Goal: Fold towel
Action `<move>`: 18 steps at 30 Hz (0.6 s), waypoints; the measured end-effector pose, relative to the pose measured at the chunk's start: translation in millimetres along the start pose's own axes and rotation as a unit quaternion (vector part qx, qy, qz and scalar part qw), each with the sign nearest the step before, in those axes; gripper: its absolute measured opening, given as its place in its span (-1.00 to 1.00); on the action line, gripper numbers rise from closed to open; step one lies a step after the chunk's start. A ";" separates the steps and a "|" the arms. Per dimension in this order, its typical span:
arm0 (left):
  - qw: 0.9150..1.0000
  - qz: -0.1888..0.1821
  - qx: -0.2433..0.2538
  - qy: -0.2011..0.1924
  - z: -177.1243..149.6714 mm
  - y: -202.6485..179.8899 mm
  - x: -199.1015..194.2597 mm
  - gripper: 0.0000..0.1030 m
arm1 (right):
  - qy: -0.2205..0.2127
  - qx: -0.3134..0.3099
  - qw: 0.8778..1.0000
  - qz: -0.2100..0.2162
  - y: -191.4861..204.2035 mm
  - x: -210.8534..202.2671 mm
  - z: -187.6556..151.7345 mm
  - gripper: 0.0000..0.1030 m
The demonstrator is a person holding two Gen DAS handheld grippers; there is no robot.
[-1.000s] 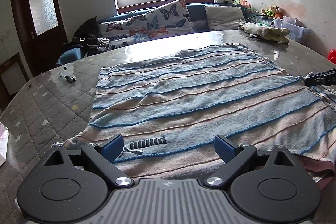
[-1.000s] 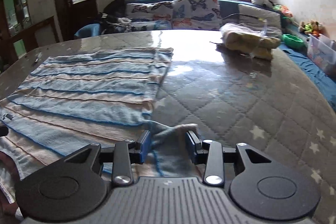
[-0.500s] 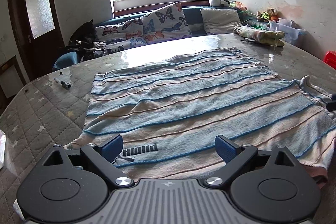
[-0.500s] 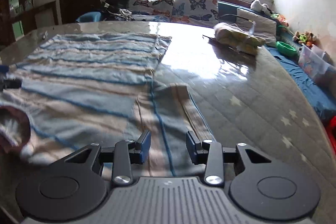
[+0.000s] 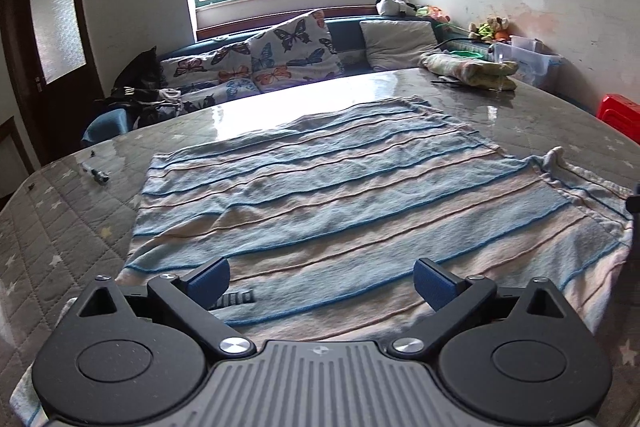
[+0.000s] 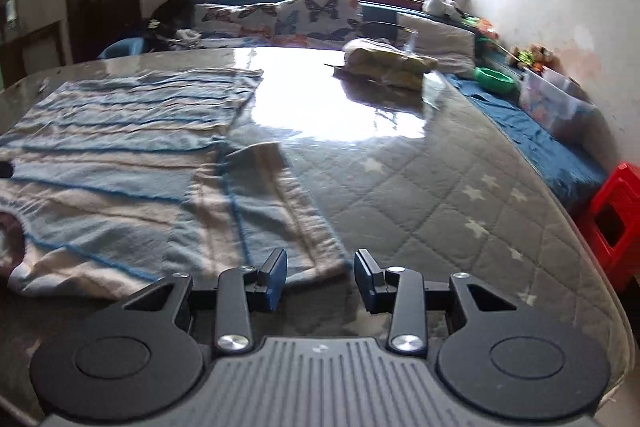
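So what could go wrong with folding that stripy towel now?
The blue and beige striped towel has one flap lying askew on its right side, so the fold may end up crooked. The left gripper is opening with nothing gripped; the right gripper also holds nothing. The towel's near edge hangs off the quilted grey table and might slide.

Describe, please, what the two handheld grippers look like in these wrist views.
Both look alike. The left gripper and the right gripper each have a dark grey ribbed body with a small emblem at its front edge, two round black discs at the sides, black linkage arms pinned with silver screws, and blue pads on the fingers. No cables, sleeves or hands show in either view.
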State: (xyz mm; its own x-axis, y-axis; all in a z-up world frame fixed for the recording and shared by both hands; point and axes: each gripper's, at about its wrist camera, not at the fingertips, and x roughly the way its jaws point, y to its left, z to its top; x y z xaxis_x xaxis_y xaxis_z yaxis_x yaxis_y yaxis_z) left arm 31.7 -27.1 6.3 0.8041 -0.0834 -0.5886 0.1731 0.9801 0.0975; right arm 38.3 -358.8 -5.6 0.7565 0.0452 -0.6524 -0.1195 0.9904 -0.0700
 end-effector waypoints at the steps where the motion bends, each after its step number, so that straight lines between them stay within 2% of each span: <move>1: 1.000 -0.004 0.001 0.000 0.2 -2.3 0.0 1.00 | 0.000 0.008 1.000 -0.003 -2.4 1.5 0.0 -0.28; 4: 1.000 -0.014 0.005 0.001 0.3 -10.0 0.8 1.00 | 0.006 0.044 0.999 0.003 -9.1 7.3 -2.2 -0.27; 11: 0.999 -0.024 0.020 0.006 -0.2 -24.1 2.9 1.00 | -0.002 0.061 0.998 0.006 -7.1 3.5 -6.7 -0.28; 14: 0.999 -0.026 0.018 0.007 -0.2 -25.0 3.6 1.00 | -0.006 0.070 0.998 0.004 -6.6 3.4 -7.5 -0.34; 15: 0.999 -0.025 0.018 0.008 -0.5 -24.5 3.8 1.00 | -0.007 0.073 0.997 0.006 -7.2 3.5 -7.3 -0.47; 17: 1.000 -0.024 0.017 0.009 -1.2 -23.6 4.2 1.00 | -0.009 0.081 0.997 0.008 -9.2 3.9 -6.5 -0.59; 18: 1.000 -0.023 0.017 0.010 -1.7 -22.8 4.4 1.00 | -0.010 0.086 0.996 0.009 -10.4 4.1 -6.0 -0.71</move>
State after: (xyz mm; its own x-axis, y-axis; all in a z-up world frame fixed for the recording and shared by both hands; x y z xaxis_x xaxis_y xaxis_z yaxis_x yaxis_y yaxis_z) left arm 30.3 -49.5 0.1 0.7833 -0.1245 -0.6090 0.2287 0.9687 0.0961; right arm 38.8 -369.7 -12.0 0.7677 0.0644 -0.6375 -0.0231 0.9971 0.0728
